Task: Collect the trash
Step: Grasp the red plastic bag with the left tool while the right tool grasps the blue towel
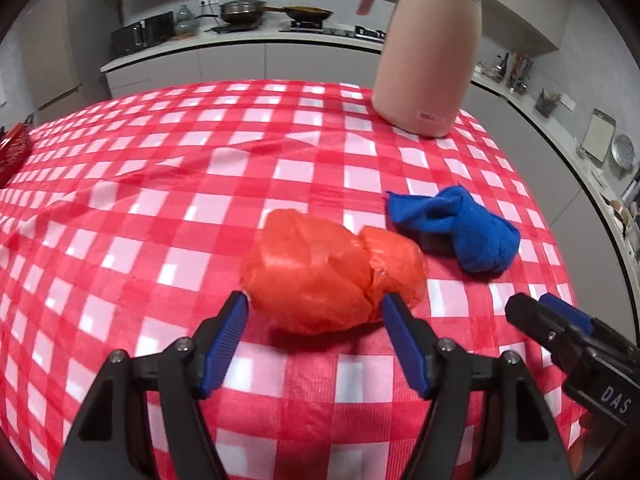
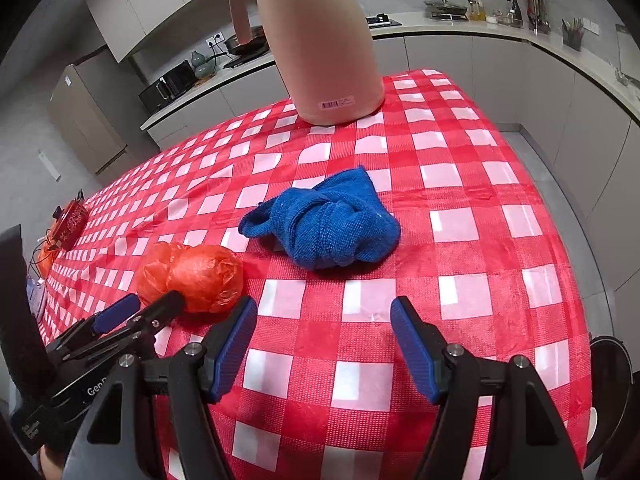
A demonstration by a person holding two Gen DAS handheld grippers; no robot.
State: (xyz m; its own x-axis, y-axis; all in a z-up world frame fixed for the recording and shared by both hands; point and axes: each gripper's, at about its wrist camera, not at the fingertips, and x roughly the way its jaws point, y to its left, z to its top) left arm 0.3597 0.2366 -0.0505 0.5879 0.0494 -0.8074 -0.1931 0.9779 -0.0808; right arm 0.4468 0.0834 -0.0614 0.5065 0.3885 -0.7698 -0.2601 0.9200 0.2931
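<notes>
The crumpled orange plastic bag (image 1: 334, 276), bunched into two lumps, lies on the table covered by a red-and-white checked cloth (image 1: 168, 184), toward the near edge and well in from both side edges. The left gripper (image 1: 316, 312) reaches it with its jaws apart: the blue ribbed pads flank the near end of the bag, the right-hand pad at the bag's surface, the left-hand one just beside it, and neither visibly presses in. In the right wrist view the same gripper (image 2: 154, 306) shows from the side, its tips at the bag (image 2: 192, 278). Just beyond the bag, toward the right-hand edge of the table, sits a bunched-up blue terry cloth (image 2: 332, 228), close to the bag but apart from it. The right gripper (image 2: 324, 320) hangs over bare tablecloth in front of that cloth, jaws apart with nothing between them. A tall pale pink insulated jug with a handle (image 1: 428, 60) stands upright near the far edge. A small red object (image 2: 70, 220) rests by the far left edge.
</notes>
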